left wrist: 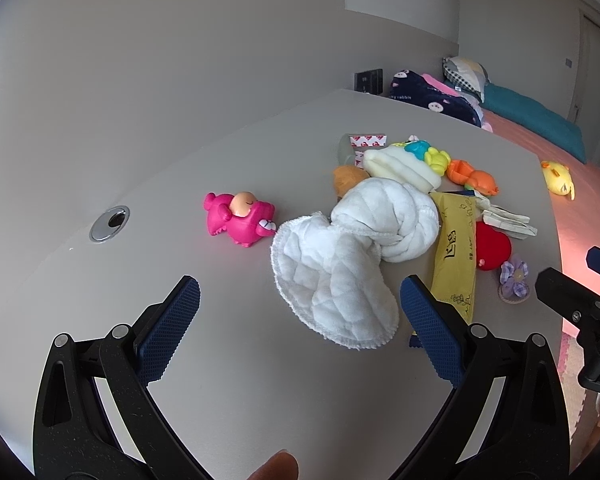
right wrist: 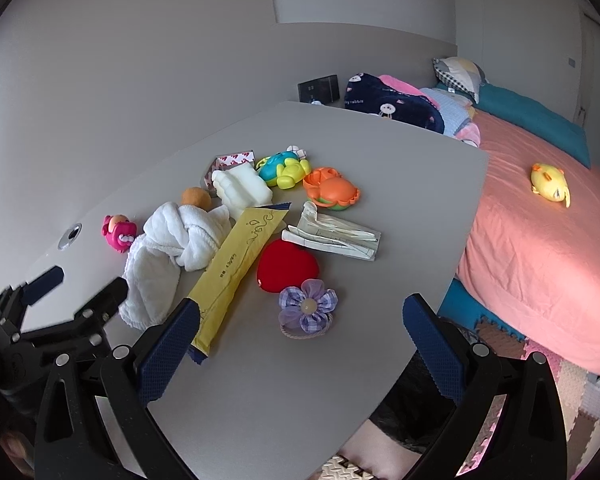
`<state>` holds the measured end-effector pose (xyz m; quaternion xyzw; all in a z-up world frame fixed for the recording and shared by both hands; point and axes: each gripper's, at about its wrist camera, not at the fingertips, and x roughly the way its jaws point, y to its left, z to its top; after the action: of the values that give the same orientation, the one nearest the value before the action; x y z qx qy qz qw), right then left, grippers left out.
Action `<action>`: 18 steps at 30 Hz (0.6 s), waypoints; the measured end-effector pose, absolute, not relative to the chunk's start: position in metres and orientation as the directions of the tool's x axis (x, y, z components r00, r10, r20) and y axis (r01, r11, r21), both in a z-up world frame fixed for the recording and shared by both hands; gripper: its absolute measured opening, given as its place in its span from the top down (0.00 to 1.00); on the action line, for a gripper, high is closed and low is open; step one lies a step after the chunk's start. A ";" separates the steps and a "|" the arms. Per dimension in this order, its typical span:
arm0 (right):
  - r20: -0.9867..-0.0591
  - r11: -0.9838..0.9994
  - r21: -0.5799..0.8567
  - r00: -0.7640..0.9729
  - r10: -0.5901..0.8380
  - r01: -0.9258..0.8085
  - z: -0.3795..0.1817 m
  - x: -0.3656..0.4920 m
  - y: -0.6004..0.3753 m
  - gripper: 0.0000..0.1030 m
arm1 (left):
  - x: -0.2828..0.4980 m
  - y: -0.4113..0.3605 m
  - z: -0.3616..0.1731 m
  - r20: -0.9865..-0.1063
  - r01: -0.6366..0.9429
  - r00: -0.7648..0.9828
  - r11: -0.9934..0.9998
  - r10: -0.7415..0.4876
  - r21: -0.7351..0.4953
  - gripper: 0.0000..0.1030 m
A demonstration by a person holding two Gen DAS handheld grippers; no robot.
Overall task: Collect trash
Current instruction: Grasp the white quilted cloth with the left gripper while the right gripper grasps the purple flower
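yellow wrapper on table (beside white cloth)

place: home bedroom
evidence: bed right of the claw, pillow beyond, toy-strewn table ahead

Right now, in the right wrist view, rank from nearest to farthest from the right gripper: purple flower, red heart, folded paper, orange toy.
From the right gripper:
1. Purple flower, just ahead between the fingers.
2. Red heart, just behind the flower.
3. Folded paper, farther back, slightly right.
4. Orange toy, farthest.
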<state>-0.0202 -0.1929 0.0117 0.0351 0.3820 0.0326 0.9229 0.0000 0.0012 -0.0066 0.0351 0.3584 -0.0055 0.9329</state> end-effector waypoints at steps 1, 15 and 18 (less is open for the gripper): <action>-0.703 0.996 0.085 0.705 0.088 -0.039 0.011 -0.021 -0.195 0.02 | 0.001 0.003 -0.006 -0.671 0.035 0.742 0.998 0.013 0.057 0.06; -0.745 0.993 0.093 0.657 0.119 -0.073 -0.012 0.000 -0.205 0.15 | 0.029 -0.002 -0.013 -0.696 0.111 0.714 0.994 -0.073 0.011 0.10; -0.759 0.992 0.097 0.639 0.126 -0.080 -0.020 0.008 -0.203 0.21 | 0.036 -0.007 -0.018 -0.707 0.128 0.704 0.991 -0.069 0.031 0.15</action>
<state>0.0083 -0.2028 -0.0199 0.0272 0.4209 0.0567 0.9049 0.0365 -0.0073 -0.0175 0.0386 0.3808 -0.0534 0.9223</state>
